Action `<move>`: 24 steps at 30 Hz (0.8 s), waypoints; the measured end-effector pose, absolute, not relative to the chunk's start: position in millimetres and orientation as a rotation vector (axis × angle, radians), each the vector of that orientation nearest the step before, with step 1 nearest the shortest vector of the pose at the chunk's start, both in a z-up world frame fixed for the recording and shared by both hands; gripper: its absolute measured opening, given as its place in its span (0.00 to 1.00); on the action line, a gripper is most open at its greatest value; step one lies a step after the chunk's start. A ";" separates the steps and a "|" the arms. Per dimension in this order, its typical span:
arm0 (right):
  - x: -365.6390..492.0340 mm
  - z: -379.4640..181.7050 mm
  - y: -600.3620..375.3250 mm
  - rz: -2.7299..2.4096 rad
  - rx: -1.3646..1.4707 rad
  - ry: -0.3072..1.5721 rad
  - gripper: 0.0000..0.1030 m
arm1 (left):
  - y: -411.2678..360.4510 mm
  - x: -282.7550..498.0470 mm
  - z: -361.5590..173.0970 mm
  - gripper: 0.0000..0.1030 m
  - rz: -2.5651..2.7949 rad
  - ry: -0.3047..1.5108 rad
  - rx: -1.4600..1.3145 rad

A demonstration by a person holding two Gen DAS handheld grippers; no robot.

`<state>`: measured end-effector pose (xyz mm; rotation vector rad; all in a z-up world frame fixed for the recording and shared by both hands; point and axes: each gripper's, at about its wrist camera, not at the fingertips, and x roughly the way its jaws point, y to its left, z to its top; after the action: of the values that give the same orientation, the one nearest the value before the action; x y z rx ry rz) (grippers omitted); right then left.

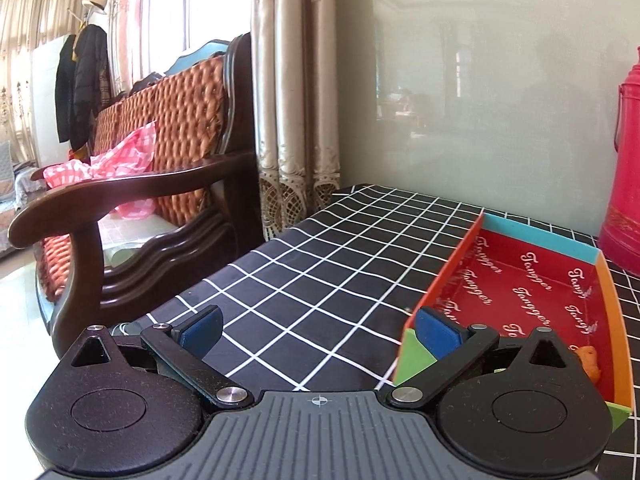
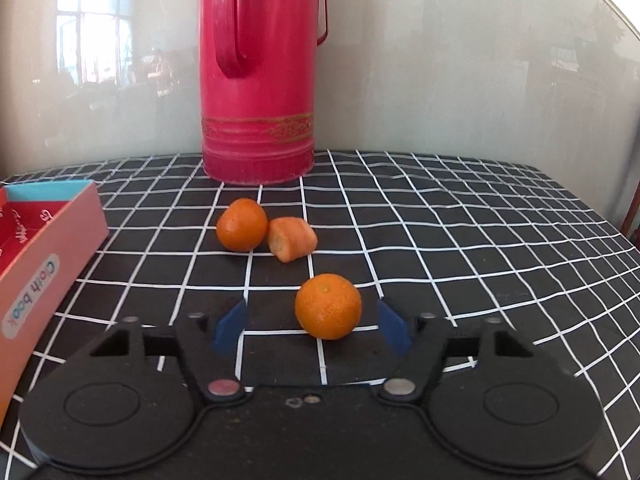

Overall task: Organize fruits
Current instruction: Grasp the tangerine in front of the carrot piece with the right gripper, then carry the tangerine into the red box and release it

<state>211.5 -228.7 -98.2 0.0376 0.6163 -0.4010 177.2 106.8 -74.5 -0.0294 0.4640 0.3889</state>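
Black-and-white check tablecloth (image 2: 460, 240) covers the table; wooden armchair (image 1: 160, 168) w/ orange cushions sits off its left edge by the curtains. Red thermos (image 2: 258, 72) stands upright at the back, against the wall. Open cardboard box (image 1: 532, 280), red lining, lies left of the fruit; small orange item in its near corner, partly hidden. L gripper (image 1: 318, 330) hangs beside the box, jaws spread wide, nothing between them. R gripper (image 2: 314, 330) straddles the near tangerine (image 2: 328, 306); blue pads clear of it both sides, no grasp. Behind, a 2nd tangerine (image 2: 241, 224) touches a carrot chunk (image 2: 292, 239), both on the cloth.
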 end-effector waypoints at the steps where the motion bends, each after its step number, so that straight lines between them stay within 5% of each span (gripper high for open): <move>1: 212.9 -99.8 -229.4 -0.411 0.037 0.623 0.42 | 108.0 177.7 -74.5 0.98 0.391 0.466 -0.030; 5: 213.0 -100.6 -229.6 -0.423 0.022 0.619 0.29 | 111.6 175.8 -74.7 0.98 0.398 0.467 -0.041; 24: 179.2 -69.4 -146.6 -0.009 -0.064 0.438 0.28 | 123.7 175.1 -75.7 0.99 0.426 0.477 -0.080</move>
<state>179.2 -146.6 -69.4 -0.0636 0.4376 -0.0092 175.1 123.7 -75.7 -0.0802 0.4768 0.4258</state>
